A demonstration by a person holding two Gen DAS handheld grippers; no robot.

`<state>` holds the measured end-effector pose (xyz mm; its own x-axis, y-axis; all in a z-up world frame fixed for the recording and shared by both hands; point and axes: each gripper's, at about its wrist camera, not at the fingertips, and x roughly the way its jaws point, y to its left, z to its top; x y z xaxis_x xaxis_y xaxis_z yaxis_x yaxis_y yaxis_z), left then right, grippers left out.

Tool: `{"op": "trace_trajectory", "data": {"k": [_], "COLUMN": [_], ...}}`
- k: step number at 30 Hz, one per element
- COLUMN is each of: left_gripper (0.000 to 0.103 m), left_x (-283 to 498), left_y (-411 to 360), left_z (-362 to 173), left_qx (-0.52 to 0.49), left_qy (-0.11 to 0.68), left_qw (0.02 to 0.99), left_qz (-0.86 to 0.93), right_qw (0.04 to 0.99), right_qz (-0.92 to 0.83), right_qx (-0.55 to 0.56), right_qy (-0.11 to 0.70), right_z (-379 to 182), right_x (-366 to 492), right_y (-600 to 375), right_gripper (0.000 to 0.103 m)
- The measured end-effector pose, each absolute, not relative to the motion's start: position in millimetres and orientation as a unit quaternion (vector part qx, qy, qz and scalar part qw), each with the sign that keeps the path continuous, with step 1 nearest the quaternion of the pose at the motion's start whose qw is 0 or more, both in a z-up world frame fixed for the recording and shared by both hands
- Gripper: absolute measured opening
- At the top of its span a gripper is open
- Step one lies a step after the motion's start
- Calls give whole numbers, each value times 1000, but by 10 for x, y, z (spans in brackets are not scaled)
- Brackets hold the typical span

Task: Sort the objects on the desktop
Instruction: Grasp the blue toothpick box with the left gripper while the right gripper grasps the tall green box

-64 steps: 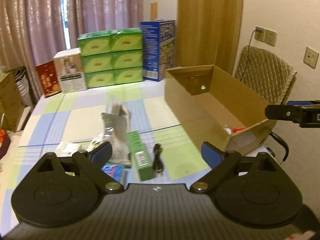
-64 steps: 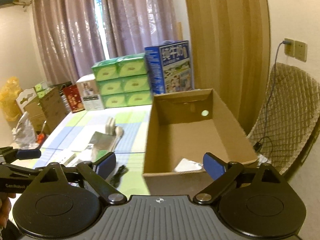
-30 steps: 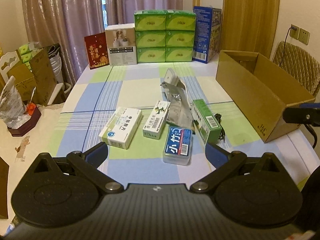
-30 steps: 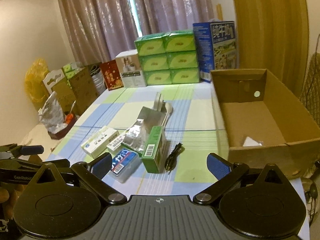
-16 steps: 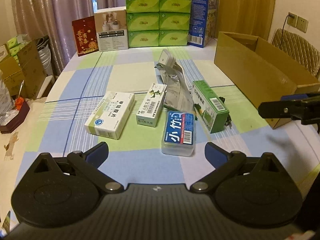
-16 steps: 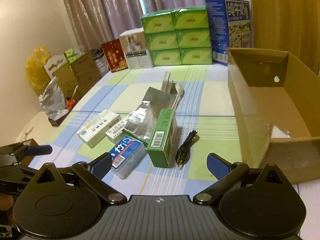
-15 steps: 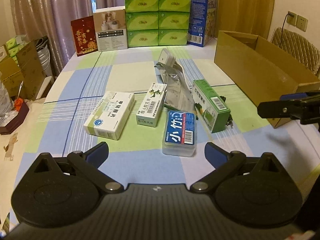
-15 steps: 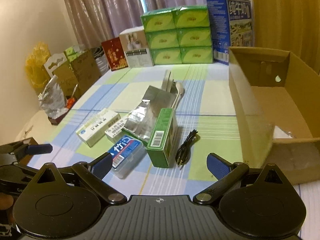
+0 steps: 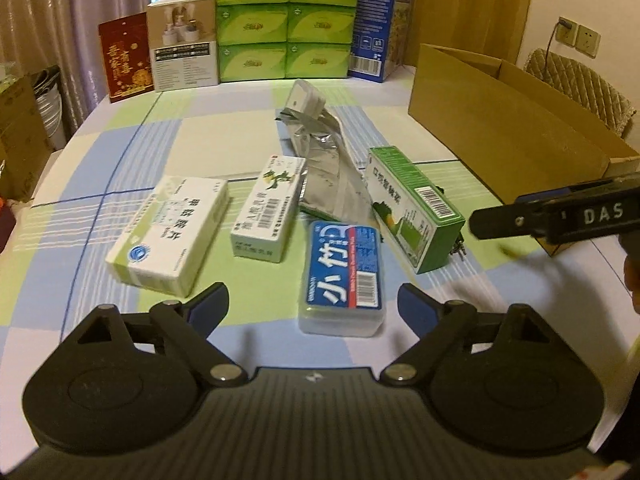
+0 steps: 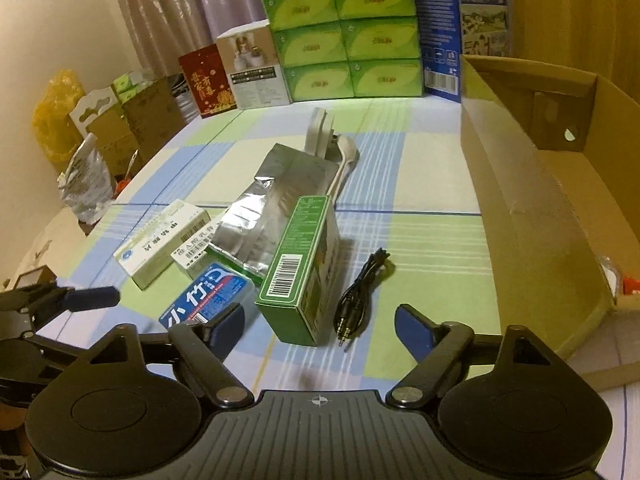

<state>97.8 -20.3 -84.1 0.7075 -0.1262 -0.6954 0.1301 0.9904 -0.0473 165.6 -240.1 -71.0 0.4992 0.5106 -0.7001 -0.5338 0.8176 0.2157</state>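
Left wrist view: the left tool [image 9: 313, 305], jaws narrowing yet apart and empty, is nearing the blue case [image 9: 343, 276] on the tabletop [image 9: 120, 128]; the right tool [image 10: 319, 325], likewise narrowing and empty, is approaching the green box [image 10: 298, 268]. Next, probably, comes grasping, then transfer to the cardboard box [image 10: 532, 216].

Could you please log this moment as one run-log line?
left gripper: closing, empty, over blue case | right gripper: closing, empty, near green box | cardboard box: open
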Motion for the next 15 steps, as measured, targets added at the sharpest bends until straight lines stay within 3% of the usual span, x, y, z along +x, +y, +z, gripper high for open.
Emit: {"op": "trace_trajectory", "data": {"k": [7, 15], "left_gripper": [76, 73], "left_x": [1138, 1249], "left_y": [-287, -335], "left_z": [-969, -1045], "left_qx": [21, 31], "left_qy": [390, 398], "left_qw": [916, 911], "left_qz": [-89, -98], "right_qw": [861, 851], "right_qz": [310, 322], "right_qx": [-26, -41], "right_qy": [403, 413], "right_z": [-765, -831], "right_x": [1732, 1833], "right_y": [-2275, -2112], "right_gripper": [68, 57]}}
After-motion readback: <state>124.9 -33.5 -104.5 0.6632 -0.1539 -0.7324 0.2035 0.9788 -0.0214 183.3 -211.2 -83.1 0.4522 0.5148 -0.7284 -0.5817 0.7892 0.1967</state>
